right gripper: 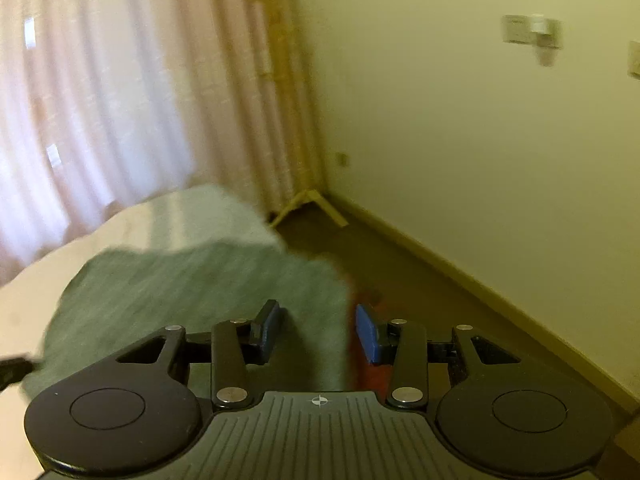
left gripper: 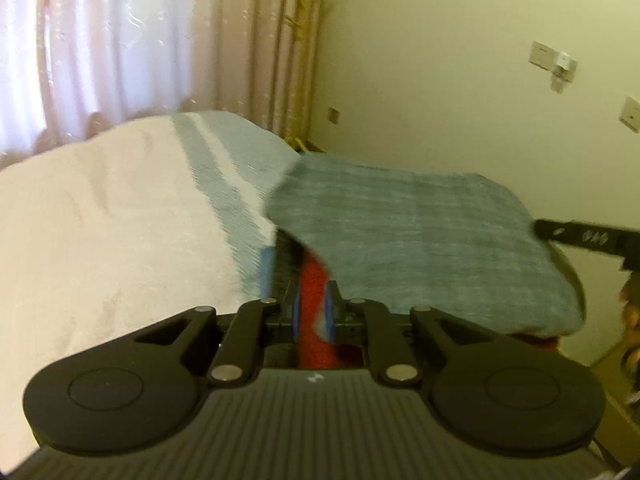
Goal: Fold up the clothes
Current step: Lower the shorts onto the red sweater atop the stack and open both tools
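1. The left gripper (left gripper: 313,312) was seen with its blue-padded jaws drawn tight together on a red part of the garment (left gripper: 404,236), the red cloth pinched between the pads and running back toward the gripper body.
2. The garment, a heathered grey-blue knit with red showing underneath, was held up off the bed (left gripper: 100,220) and spread to the right of the left gripper, its far edge hanging over the bed's striped near-right corner.
3. The tip of the right gripper (left gripper: 576,236) was seen at the garment's right edge in the left wrist view, touching the cloth there.
4. In the right wrist view, the right gripper (right gripper: 318,330) was shown with its blue pads standing apart, the grey knit (right gripper: 192,280) lying between and beyond them and the red edge just beside the right pad; no grip on the cloth was visible, though the frame was blurred.
5. The bed was covered by a pale pink-white spread, with a blue-and-white striped band (left gripper: 224,160) running along its right side.
6. Beyond the bed's far edge, sheer pink curtains (left gripper: 100,40) were hung across a bright window.
7. A cream wall (left gripper: 440,60) with switch plates (left gripper: 554,58) was seen at right, meeting the brown floor (right gripper: 400,272) in the far corner.
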Motion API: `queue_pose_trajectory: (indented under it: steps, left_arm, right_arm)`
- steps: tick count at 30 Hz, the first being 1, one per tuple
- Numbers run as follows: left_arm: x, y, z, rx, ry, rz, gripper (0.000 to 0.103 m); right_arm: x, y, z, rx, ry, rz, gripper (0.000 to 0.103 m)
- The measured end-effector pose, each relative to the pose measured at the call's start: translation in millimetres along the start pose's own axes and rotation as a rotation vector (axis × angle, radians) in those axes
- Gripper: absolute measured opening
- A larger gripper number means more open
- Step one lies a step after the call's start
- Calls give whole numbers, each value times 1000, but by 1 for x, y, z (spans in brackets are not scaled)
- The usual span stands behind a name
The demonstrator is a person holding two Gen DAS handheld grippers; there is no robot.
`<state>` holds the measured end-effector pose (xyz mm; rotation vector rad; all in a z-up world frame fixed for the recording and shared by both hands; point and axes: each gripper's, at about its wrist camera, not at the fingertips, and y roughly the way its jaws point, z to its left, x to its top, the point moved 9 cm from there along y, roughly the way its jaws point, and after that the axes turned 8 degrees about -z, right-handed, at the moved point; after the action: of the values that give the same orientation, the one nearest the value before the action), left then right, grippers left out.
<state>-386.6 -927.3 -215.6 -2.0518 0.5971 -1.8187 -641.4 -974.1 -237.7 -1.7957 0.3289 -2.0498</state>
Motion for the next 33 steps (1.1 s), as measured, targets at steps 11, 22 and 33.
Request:
queue_pose_trajectory:
  steps: [11, 22, 33]
  left_arm:
    - [51, 62, -27, -70, 101, -5, 9]
    - [37, 28, -14, -70, 58, 82, 9]
    - [6, 2, -34, -23, 143, 186, 10]
  right_arm:
    - [13, 23, 25, 23, 62, 61, 41]
    - [28, -34, -6, -12, 177, 115, 41]
    - [-18, -60, 44, -5, 101, 278, 41]
